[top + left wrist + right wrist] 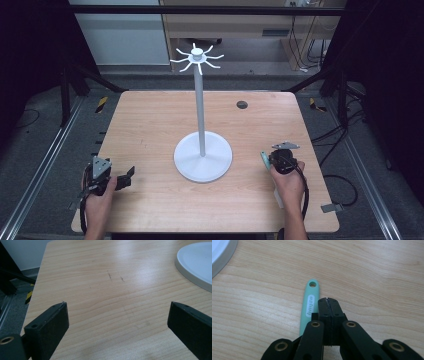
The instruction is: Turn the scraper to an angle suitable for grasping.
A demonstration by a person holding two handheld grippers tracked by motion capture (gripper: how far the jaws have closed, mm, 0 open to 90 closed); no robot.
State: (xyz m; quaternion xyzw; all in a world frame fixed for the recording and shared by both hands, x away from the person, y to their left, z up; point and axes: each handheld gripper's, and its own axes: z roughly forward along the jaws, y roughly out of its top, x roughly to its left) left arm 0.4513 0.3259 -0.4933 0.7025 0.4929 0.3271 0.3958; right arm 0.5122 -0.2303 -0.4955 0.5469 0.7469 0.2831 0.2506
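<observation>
The right gripper (pixel 328 300) has its jaws pressed together, gripping nothing — a mint-green handle (pixel 310 305) lies on the table just to their left. The left gripper (pixel 117 315) stands wide open over bare wood at the near left. Between them rises the white hook stand (pixel 202 155), on the wooden table (pixel 150 120).
</observation>
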